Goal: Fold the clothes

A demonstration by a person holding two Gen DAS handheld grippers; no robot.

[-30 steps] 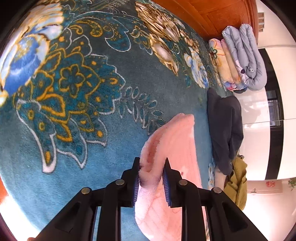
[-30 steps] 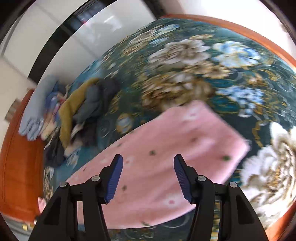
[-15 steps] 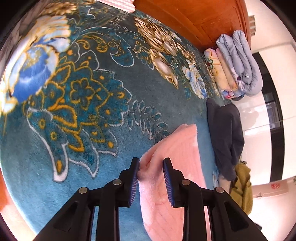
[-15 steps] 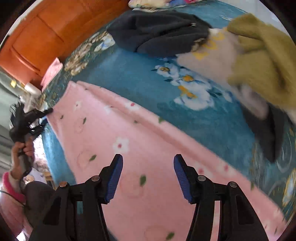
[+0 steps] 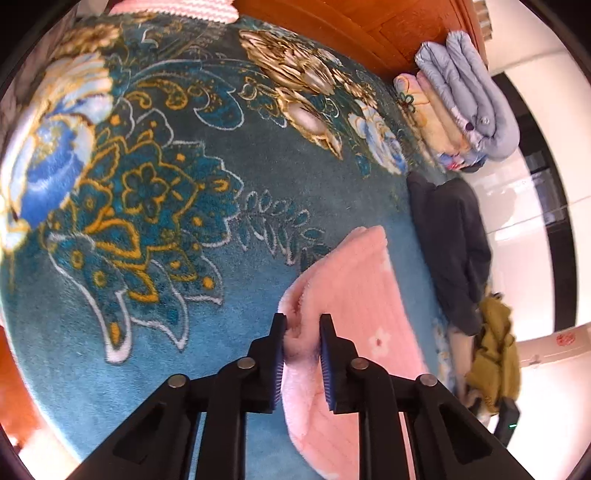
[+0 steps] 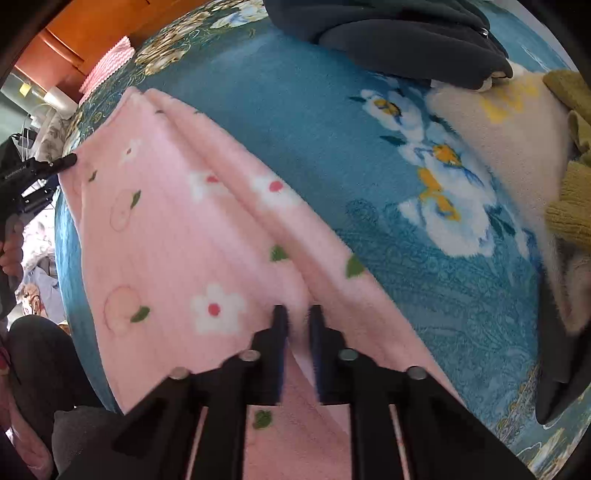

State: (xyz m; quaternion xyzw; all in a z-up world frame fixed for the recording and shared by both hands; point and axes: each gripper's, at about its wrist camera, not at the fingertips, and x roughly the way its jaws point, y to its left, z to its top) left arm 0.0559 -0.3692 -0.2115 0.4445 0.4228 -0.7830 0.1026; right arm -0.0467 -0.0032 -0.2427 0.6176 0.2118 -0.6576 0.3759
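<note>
A fluffy pink garment [image 5: 354, 280] with flowers lies spread on a teal floral blanket [image 5: 166, 184]. My left gripper [image 5: 303, 321] has the garment's near corner between its pads, and its jaws are closing on the bunched cloth. In the right wrist view the pink garment [image 6: 177, 221] runs diagonally, with a raised crease along its length. My right gripper [image 6: 297, 312] points steeply down and is shut on that crease. The left gripper [image 6: 44, 170] shows at the far left edge, at the garment's far corner.
A dark garment [image 6: 399, 40], a cream one [image 6: 517, 129] and a mustard one [image 6: 572, 206] lie heaped beside the pink cloth. Folded quilts [image 5: 469, 99] are stacked against a wooden headboard [image 5: 351, 18]. A person's hand [image 6: 11, 251] grips the left tool.
My right gripper swung across and down onto the pink garment, rolling as it went, and its jaws closed on the crease. The left jaws narrowed on the corner.
</note>
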